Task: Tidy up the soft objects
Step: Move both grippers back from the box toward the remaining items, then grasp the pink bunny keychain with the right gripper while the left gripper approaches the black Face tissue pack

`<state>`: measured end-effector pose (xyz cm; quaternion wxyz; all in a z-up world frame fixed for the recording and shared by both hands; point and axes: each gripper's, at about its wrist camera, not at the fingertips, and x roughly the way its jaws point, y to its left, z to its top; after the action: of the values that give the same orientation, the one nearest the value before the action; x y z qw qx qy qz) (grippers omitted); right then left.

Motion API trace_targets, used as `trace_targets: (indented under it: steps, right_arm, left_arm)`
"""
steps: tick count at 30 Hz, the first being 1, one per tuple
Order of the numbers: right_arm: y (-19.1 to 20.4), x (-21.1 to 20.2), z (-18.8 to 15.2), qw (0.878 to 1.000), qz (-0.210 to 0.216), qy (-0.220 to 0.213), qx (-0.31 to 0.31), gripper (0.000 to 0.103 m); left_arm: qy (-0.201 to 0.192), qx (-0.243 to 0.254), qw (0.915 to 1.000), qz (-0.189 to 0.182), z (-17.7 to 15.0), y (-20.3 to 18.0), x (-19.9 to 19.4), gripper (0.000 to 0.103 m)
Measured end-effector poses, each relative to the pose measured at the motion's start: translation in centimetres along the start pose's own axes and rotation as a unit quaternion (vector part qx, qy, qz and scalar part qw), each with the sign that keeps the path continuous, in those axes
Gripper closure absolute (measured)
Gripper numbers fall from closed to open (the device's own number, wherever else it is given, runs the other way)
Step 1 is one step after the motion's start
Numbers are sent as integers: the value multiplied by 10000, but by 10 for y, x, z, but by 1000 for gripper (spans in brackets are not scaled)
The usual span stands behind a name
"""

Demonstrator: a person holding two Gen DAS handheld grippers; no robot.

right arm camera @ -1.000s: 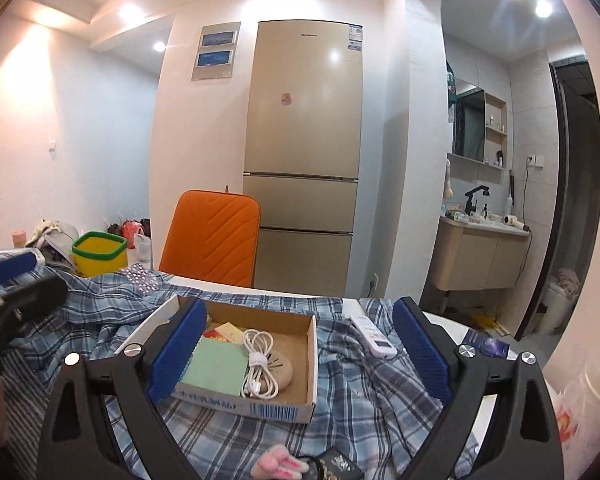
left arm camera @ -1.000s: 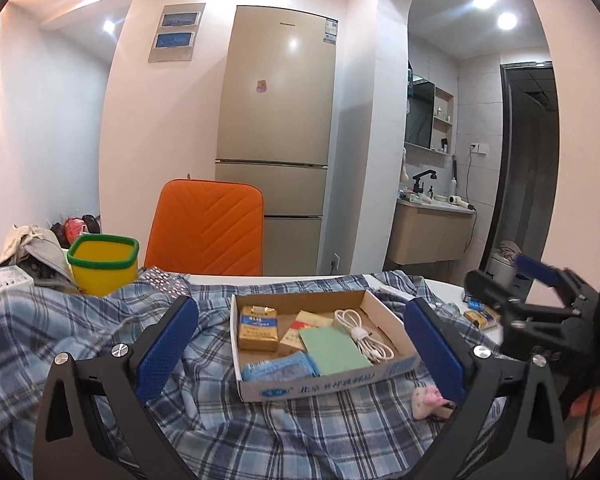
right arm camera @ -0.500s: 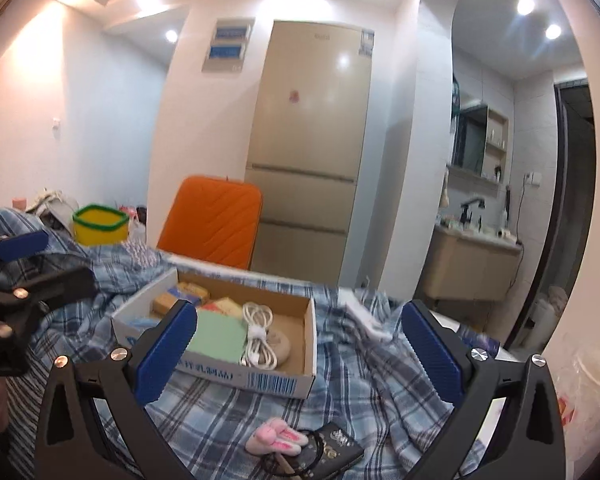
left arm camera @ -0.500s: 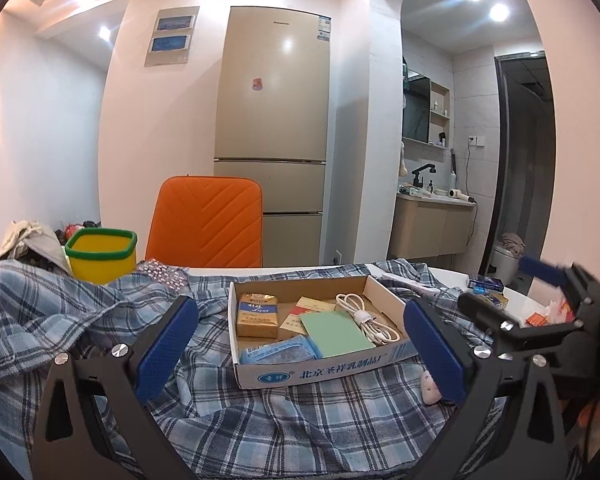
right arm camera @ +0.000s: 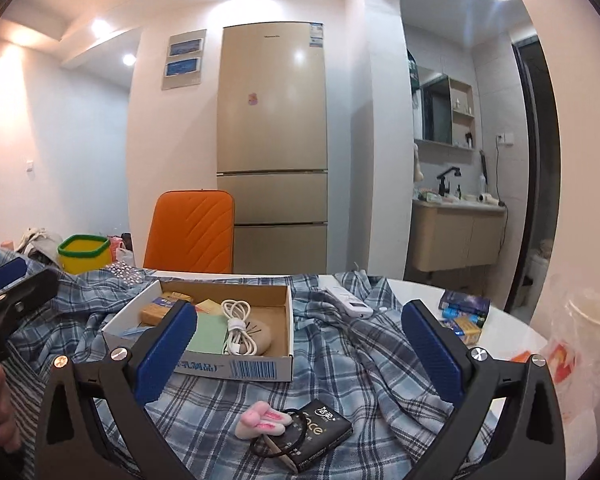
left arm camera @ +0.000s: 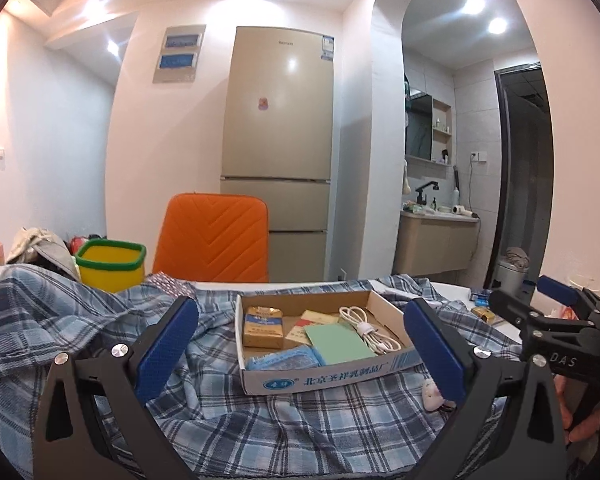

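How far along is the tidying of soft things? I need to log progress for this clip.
Barely started, it seems. Done: nothing clearly; the plaid cloth lies rumpled across the table under the cardboard box. In hand: nothing; the left gripper and right gripper are both open and empty. Left: the cloth is unfolded, and the pink plush lies loose on it beside a black packet.
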<state>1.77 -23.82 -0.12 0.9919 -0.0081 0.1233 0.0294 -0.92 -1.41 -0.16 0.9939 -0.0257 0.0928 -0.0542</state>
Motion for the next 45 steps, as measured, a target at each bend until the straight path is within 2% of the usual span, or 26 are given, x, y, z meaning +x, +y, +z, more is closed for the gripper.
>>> trace_targets:
  steps: [6,7,8,9,12,15,18,19,20,21,26,29,31,38,39,40,41,43,45]
  right_arm:
    - [9,5,2,9994,19,206,-267,0]
    - [11,7,2,9990,98,291,-320,2]
    - [13,10,4,9985,121,401,-364,18]
    - [13,11,5,9982,114,456,-378,24]
    - [13,25,6,9941,323,954,-393,25]
    - [12,38,-1,9893,470,1341,-321,25]
    - [10,49,-12,9833,574,1714,-213,25]
    - [11,53,-17,9809,506,1861,-247,30]
    - [13,58,-24,9773,429,2052,-318,40]
    - [14,61,-28,9741,442,2188,-355,43]
    - [12,74,-38,9643,555,2572,-295,43]
    - [11,92,-51,9473,781,3104,-154,43]
    - [10,100,-56,9395,740,3342,-116,43]
    - [16,99,-59,9390,838,3326,-254,44]
    - [17,99,-57,9390,851,3322,-263,49]
    - [17,99,-57,9391,861,3316,-270,63]
    - [17,98,-56,9395,900,3295,-253,69]
    - [18,99,-56,9384,1052,3284,-205,78]
    - [18,98,-55,9401,1028,3244,-225,80]
  left_arm:
    - [84,118,9999,-12,0,-5,4,0]
    - [103,215,9997,-12,-1,-9,5,0]
    - [118,279,9995,-17,-1,-11,5,0]
    - [128,288,9995,-36,-1,-12,5,0]
    - [111,157,9997,-123,-1,-7,3,0]
    - [318,189,9992,-175,-2,-9,9,0]
    - [375,230,9989,-189,-2,-11,10,0]
    - [362,214,9989,-190,-2,-10,9,0]
    - [358,193,9990,-192,-2,-9,9,0]
    - [362,170,9990,-193,-2,-8,9,0]
    - [427,169,9987,-203,-2,-8,12,0]
    - [484,204,9984,-184,-2,-10,15,0]
    - [481,215,9984,-190,-2,-10,15,0]
    - [653,329,9972,-160,-4,-13,22,0]
    - [627,325,9974,-166,-3,-13,20,0]
    - [588,316,9976,-174,-3,-13,19,0]
    - [564,307,9978,-181,-3,-12,18,0]
    - [567,297,9977,-200,-3,-12,18,0]
    - [619,283,9973,-269,-3,-11,20,0]
